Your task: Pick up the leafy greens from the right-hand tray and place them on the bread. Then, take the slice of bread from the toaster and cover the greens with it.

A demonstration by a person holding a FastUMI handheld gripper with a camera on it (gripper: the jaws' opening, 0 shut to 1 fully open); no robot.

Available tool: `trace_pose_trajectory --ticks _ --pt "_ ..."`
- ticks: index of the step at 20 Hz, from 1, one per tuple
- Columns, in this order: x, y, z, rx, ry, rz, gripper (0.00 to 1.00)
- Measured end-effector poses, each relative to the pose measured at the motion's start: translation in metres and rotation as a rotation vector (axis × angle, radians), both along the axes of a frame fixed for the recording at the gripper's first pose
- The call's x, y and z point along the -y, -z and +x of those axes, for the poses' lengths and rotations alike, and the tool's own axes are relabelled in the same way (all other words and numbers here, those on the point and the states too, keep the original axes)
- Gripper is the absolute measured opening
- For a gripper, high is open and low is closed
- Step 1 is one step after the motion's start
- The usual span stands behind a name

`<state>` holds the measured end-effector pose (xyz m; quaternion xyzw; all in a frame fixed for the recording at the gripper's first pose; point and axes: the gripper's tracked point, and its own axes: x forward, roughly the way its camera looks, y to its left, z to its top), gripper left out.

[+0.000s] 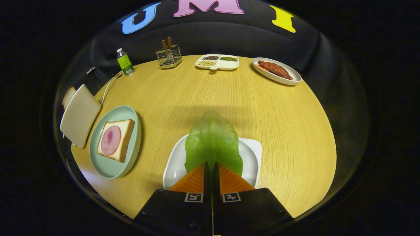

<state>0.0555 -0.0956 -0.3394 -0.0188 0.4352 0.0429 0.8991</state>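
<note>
1. Gripper [211,168]: its two orange fingers [193,182] are pressing together on the near edge of the leafy greens, leaving only a thin slit between them; the pinch at the edge is letting the rest of the leaf stand free ahead.
2. Leafy greens [212,141]: one pale green leaf, held between the fingers and extending beyond them over the white tray [252,154]; whether it is hanging clear of the tray or brushing it cannot be told (the leaf is covering the tray's middle).
3. Bread [123,139]: one slice carrying a round pink ham slice [111,140], lying on the light green plate [115,164] to the left of the tray; it is waiting for the leaf.
4. Toaster [79,115]: standing just left of the plate, a second bread slice [68,96] poking out behind it, being kept for the covering step.
5. Far edge of the wooden table [262,108]: a green bottle [124,62], a wire utensil holder [169,56], a divided dish [217,62] and a plate of meat [276,70], well apart from the work.
</note>
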Motion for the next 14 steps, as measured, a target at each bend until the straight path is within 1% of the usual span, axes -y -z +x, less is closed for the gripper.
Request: trace_pose_trajectory --ticks 3,9,14 --pt "0.0 -0.019 -0.002 0.031 -0.009 -0.039 0.07" --pt "-0.014 -0.07 -0.008 0.088 -0.009 -0.056 0.07" --pt "-0.045 -0.111 -0.016 0.121 0.007 -0.008 0.07"
